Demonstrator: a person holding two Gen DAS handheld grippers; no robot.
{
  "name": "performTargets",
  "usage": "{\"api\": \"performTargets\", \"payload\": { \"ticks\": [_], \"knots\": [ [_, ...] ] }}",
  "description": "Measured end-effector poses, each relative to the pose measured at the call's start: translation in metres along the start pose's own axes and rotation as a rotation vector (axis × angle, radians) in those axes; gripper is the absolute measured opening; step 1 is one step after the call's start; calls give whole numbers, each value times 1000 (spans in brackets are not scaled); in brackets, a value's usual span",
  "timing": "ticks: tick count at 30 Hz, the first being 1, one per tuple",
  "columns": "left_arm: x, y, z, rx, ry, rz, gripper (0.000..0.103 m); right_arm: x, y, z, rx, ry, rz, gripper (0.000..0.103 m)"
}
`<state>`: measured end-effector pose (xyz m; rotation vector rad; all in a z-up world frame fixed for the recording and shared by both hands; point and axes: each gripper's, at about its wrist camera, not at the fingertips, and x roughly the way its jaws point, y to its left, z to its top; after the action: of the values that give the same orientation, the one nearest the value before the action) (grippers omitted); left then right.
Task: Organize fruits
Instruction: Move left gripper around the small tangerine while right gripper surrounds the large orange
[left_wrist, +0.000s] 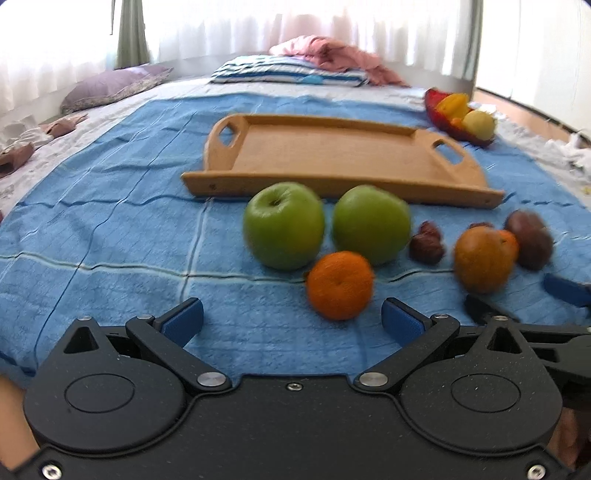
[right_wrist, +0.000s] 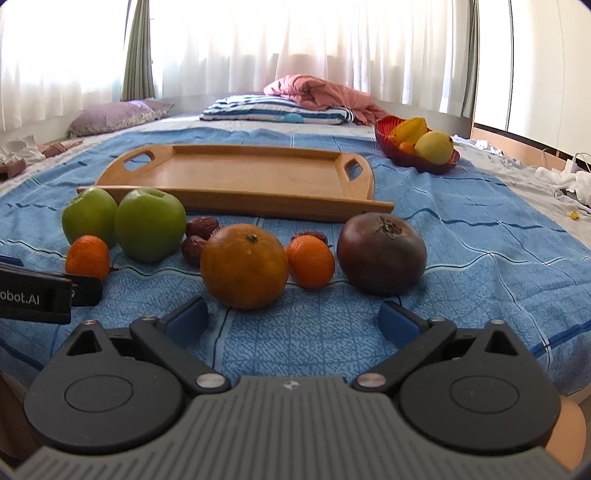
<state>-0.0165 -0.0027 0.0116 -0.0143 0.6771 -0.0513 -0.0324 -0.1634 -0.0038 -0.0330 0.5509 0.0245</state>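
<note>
On the blue bedspread lies an empty wooden tray (left_wrist: 332, 155) (right_wrist: 240, 177). In front of it sit two green apples (left_wrist: 284, 225) (left_wrist: 371, 223) (right_wrist: 149, 223), a small mandarin (left_wrist: 340, 284) (right_wrist: 88, 256), a big orange (right_wrist: 243, 266) (left_wrist: 482, 258), a second small mandarin (right_wrist: 311, 261), a dark purple tomato (right_wrist: 382, 253) (left_wrist: 530, 240) and some dried dates (right_wrist: 201, 229) (left_wrist: 426, 243). My left gripper (left_wrist: 291, 323) is open just short of the near mandarin. My right gripper (right_wrist: 293, 319) is open before the big orange, holding nothing.
A red bowl (right_wrist: 417, 158) (left_wrist: 448, 125) with a yellow fruit and a starfruit stands at the back right. Pillows (right_wrist: 118, 116), a striped folded blanket (right_wrist: 273, 110) and a pink quilt (right_wrist: 321, 92) lie at the bed's far end. Clothes (right_wrist: 565, 181) lie at the right.
</note>
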Motion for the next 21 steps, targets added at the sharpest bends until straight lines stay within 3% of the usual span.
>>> {"api": "performTargets", "payload": {
  "ticks": [4, 9, 12, 15, 21],
  "knots": [
    [-13, -9, 1, 38, -54, -37, 92, -4, 1, 1, 14, -26, 30, 91],
    [-24, -17, 3, 61, -78, -68, 64, -9, 3, 2, 31, -66, 81, 76],
    [-24, -17, 4, 54, -68, -89, 53, -9, 1, 5, 56, -71, 120, 68],
    [-21, -17, 4, 51, -60, -85, 51, -8, 1, 8, 76, -70, 134, 61],
    [-14, -13, 4, 24, -47, -63, 51, -6, 5, 10, 68, -76, 135, 59]
  ]
}}
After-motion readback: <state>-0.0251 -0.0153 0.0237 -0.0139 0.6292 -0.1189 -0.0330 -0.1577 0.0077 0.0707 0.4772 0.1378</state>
